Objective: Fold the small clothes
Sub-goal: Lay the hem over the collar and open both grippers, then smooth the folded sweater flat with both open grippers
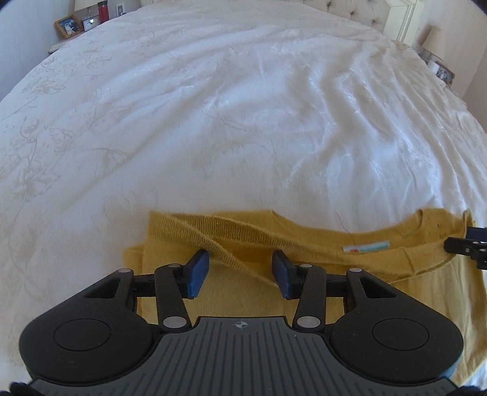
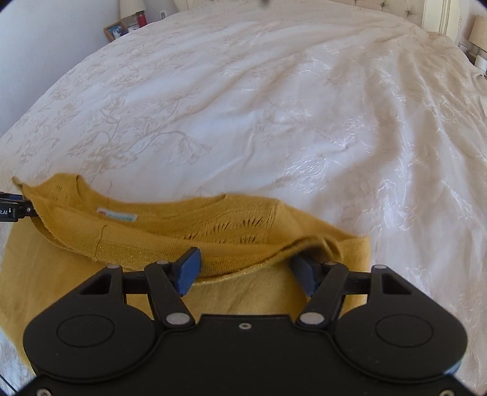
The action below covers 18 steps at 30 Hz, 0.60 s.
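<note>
A mustard-yellow knitted sweater [image 1: 243,292] lies on a wide bed covered by a white bedspread [image 1: 213,121] with a faint floral pattern and soft wrinkles. The sweater sits at the near edge of the bed, neckline facing the far end, with a small white and blue label [image 1: 366,246] showing inside the collar.

In the left wrist view, the left gripper [image 1: 240,272] hovers low over the sweater's shoulder area. Its two blue-padded fingers [image 1: 197,272] stand apart, and a ribbed fold of the knit runs diagonally between them. The fold meets the right-hand pad, but the pads do not press it from both sides. At the right edge of this view, the tip of the right gripper [image 1: 465,245] shows by the far shoulder.

In the right wrist view, the right gripper [image 2: 246,271] is over the other shoulder of the sweater [image 2: 213,231]. Its fingers [image 2: 190,271] stand wide apart, and the right one is tucked under a raised edge of the neckline, so whether it grips cloth cannot be told.

Beyond the bed, a bedside table holds a framed photo [image 1: 68,26] and a red bottle [image 1: 103,11], and a lamp [image 1: 432,39] stands on the other side
</note>
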Each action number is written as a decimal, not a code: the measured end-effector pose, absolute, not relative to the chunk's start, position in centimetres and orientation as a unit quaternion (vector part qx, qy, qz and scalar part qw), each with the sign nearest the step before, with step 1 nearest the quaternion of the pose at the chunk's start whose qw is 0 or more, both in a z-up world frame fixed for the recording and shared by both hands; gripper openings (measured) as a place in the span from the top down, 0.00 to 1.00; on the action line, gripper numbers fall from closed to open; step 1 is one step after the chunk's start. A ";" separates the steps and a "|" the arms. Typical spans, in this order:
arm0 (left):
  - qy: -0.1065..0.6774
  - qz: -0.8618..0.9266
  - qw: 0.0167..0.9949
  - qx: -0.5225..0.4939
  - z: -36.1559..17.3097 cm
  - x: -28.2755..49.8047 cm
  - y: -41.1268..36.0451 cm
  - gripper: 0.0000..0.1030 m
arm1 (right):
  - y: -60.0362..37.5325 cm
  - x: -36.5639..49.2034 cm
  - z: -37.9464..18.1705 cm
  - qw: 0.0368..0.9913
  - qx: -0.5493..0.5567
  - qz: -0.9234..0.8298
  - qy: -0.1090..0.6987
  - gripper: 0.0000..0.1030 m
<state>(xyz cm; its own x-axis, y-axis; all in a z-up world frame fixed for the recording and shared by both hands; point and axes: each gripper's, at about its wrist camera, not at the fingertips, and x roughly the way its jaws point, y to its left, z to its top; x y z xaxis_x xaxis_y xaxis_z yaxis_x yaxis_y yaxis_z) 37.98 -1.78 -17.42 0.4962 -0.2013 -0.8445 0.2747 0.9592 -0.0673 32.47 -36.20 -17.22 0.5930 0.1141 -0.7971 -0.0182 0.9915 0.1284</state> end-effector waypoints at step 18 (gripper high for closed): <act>0.541 -0.097 0.835 0.019 -16.7 37.4 -1.4 0.57 | -35.2 29.0 -14.5 0.905 0.077 0.036 0.417 0.26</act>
<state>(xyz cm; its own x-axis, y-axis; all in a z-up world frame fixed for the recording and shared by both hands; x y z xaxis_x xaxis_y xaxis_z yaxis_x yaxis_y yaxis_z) 37.35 -1.42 -16.72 0.3958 -0.1416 -0.9073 0.1831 0.9804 -0.0732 29.00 -35.22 -14.53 0.6500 0.1298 -0.7487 -0.0019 0.9856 0.1691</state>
